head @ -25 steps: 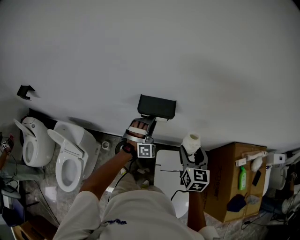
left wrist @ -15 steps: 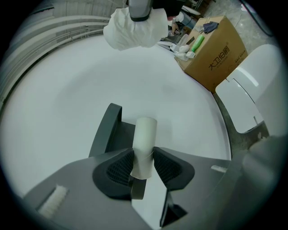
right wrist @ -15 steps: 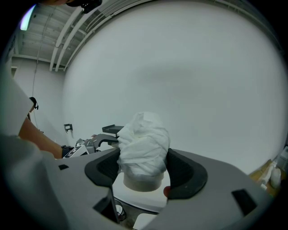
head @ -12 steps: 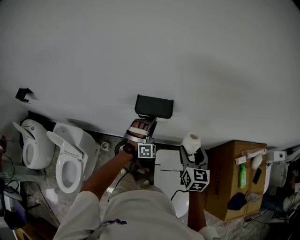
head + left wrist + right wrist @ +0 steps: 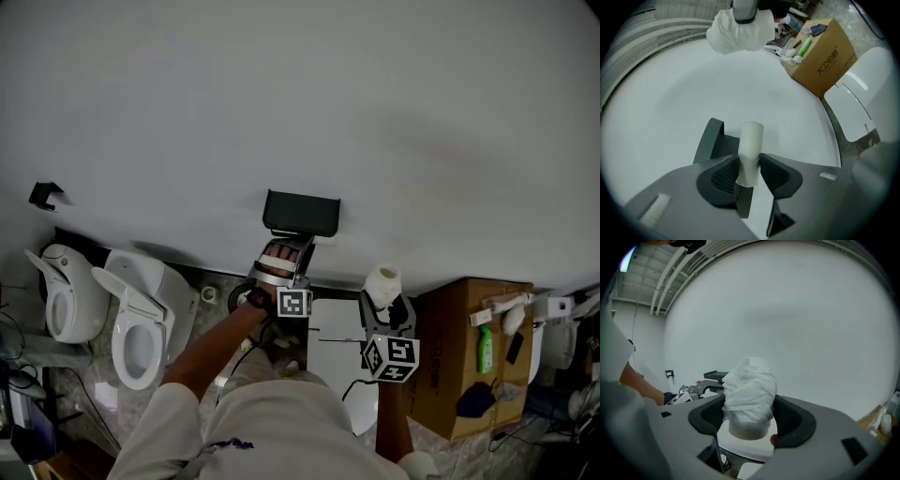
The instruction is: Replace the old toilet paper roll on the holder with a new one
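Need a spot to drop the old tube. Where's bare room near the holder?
Closed white toilet lid, between left tongs and right tongs, is bare. The cardboard box top is free beside the lid; green bottle and clutter crowd its right edge. Floor left is taken by two toilets.

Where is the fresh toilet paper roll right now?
The fresh roll sits clamped in the right gripper, right of centre in the head view, between the black wall holder and the cardboard box.
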{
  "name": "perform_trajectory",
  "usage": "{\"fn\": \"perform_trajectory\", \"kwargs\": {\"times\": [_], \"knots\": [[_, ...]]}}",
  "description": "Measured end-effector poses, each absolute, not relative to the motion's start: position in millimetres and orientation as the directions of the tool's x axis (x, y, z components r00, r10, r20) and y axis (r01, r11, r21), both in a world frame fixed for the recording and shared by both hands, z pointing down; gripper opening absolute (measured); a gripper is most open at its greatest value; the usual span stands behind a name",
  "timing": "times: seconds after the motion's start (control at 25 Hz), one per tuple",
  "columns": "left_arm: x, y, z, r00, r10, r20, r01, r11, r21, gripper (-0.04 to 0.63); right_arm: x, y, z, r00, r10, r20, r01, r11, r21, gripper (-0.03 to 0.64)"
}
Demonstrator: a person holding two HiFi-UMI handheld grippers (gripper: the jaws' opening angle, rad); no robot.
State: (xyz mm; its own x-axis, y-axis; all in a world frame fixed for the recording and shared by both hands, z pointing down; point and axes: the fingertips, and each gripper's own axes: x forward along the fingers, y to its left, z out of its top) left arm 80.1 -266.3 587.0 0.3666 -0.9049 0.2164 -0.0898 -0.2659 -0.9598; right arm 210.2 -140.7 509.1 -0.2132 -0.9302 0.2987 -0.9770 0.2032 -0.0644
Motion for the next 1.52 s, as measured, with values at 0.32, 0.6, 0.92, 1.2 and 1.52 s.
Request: {"fn": "perform_trajectory", "kwargs": {"times": [0.32, 0.6, 0.92, 1.2, 1.52], "knots": [[92.9, -265.1, 588.3, 0.383, -0.895, 0.227, -0.081, -0.278, -0.957, 0.147, 217.1, -138.2, 511.6, -0.201, -0.931, 0.303, -0.980, 0.189, -0.068, 0.308], [105.4, -263.3, 585.9, 0.397, -0.893, 0.211, -0.085, -0.265, -0.961, 0.147, 226.5, -135.9, 512.9, -0.185, -0.933, 0.308, -0.983, 0.172, -0.069, 0.308], [113.8, -263.0, 587.7, 0.410, -0.888, 0.208, -0.094, -0.268, -0.959, 0.147, 228.7, -137.8, 514.6, -0.179, -0.934, 0.310, -0.984, 0.164, -0.072, 0.308], [123.1, -260.8, 587.2, 0.425, -0.882, 0.205, -0.095, -0.268, -0.959, 0.147, 231.2, -137.9, 517.0, -0.176, -0.932, 0.318, -0.984, 0.161, -0.074, 0.308], [137.3, -252.5, 581.1, 0.459, -0.866, 0.197, -0.108, -0.274, -0.956, 0.147, 232.9, -137.1, 517.3, -0.169, -0.933, 0.318, -0.985, 0.152, -0.076, 0.308]]}}
